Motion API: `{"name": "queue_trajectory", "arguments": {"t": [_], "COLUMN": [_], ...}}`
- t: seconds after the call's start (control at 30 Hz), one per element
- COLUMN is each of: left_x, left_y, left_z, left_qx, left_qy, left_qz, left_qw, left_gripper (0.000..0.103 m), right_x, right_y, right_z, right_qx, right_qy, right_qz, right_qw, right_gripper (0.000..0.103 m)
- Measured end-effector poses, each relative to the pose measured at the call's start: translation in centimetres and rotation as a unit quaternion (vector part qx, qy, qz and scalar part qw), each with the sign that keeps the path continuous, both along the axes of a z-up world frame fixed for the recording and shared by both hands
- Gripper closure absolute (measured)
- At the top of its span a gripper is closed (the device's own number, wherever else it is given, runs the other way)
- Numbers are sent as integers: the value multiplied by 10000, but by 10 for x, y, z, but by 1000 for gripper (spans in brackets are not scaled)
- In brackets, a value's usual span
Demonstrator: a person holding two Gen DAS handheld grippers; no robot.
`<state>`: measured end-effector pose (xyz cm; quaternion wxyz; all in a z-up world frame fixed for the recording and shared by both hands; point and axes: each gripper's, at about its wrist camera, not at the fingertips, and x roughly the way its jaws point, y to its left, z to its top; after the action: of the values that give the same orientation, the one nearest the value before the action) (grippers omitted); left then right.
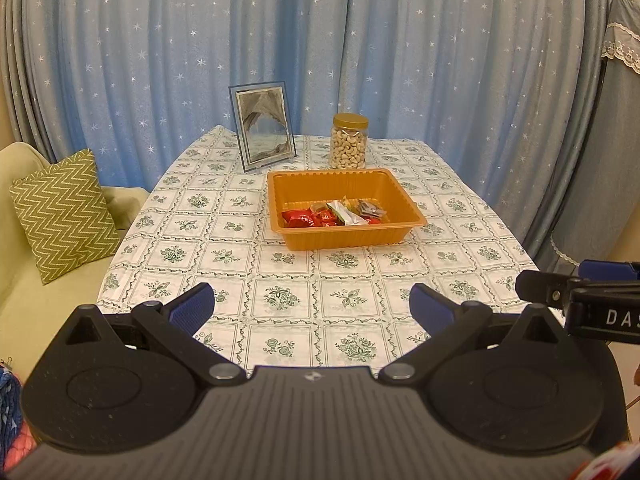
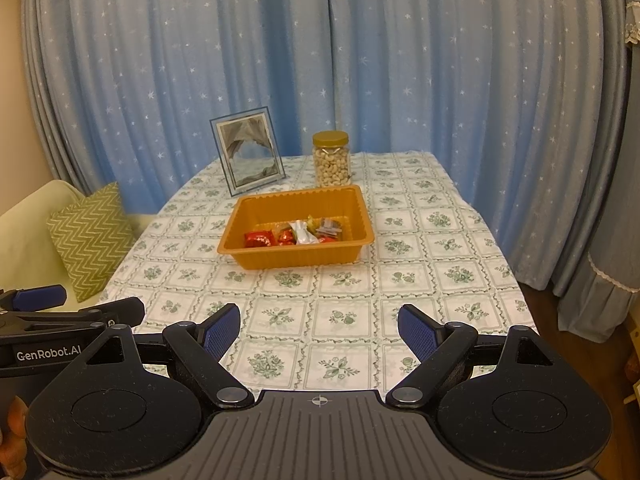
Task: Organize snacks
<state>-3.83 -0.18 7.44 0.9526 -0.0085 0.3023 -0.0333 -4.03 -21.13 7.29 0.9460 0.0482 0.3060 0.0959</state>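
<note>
Curtains of pale blue fabric dotted with white stars (image 1: 320,48) hang behind a table covered in a white cloth with green floral squares (image 1: 224,264), and beyond the fingers of both grippers stand a glass-fronted picture frame with a blue border (image 1: 262,128) and a clear plastic jar of cashews with a gold lid (image 1: 348,141), side by side past the far wall of a rectangular orange plastic tray (image 1: 280,196). Nothing stands on the bare cloth between the fingers and the tray. Wrapped snacks in red, white and grey packets (image 1: 334,214) lie in the tray's near half, well ahead of the fingertips. The left gripper (image 1: 312,304) has its blue-padded fingers spread wide and empty; the right gripper (image 2: 319,326) likewise stands wide with nothing between its pads. A green zigzag cushion (image 1: 66,212) rests on a pale sofa left of the table. Only the left view shows a lace-trimmed cover (image 1: 622,48) at the right; only the right view shows fingertips of a hand (image 2: 14,432) at the lower left.
</note>
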Motion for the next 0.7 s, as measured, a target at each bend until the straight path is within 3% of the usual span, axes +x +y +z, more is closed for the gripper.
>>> {"name": "queue_trajectory", "arguments": {"t": [0.7], "left_x": [0], "left_y": [-1], "left_z": [-1], "left_qx": [4], "left_qy": [1], "left_qz": [7], "left_qw": [10000], "left_gripper": [0], "right_x": [0], "right_y": [-1], "right_z": [-1], "right_qx": [12], "right_qy": [2], "right_qz": [-14], "right_qw": [10000], "right_gripper": [17]}}
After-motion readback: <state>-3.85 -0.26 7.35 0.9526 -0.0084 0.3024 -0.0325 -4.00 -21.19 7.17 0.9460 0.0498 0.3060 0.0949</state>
